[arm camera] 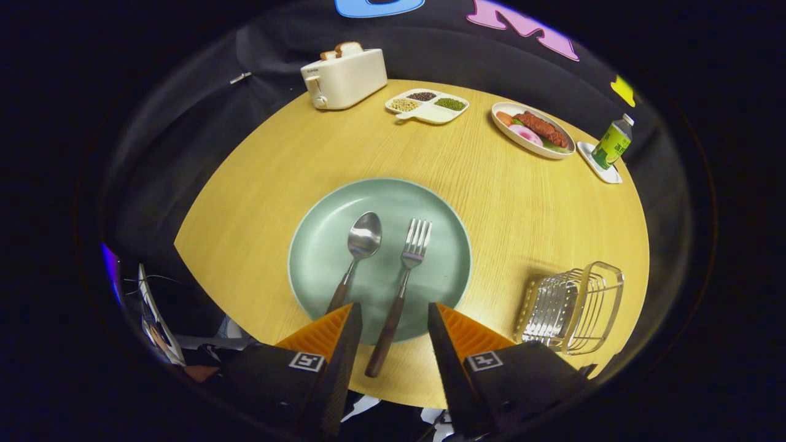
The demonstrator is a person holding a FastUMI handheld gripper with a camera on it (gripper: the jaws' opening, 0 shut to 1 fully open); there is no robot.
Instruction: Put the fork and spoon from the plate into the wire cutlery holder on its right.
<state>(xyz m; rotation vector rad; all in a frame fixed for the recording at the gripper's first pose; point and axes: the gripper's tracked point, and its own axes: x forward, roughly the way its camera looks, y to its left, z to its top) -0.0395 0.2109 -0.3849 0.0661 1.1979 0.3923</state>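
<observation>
A fork and a spoon lie side by side on a pale green plate at the near edge of a round wooden tabletop, heads pointing away and dark wooden handles pointing back toward the tool. The fork's long axis runs almost straight along the tool's line of sight, its handle overhanging the plate's rim and lying in the gap between the two orange fingers, touching neither; the spoon sits just to the left, its handle end passing close beside or under the left finger's tip. The tool stands wide open and holds nothing. By this layout the fork looks the nearer and better-aligned first pick, calling for little more than a descent and a squeeze across its handle, though the closeness of the spoon's handle to the left finger could mean a nudge. The wire cutlery holder stands to the right of the plate, just beyond the right finger, its opening apparently tilted toward the plate by the lens. Farther back on the tabletop sit a cream toaster with bread in its slots, a divided dish of beans, an oval dish of play food, and a green bottle on a small white coaster.
</observation>
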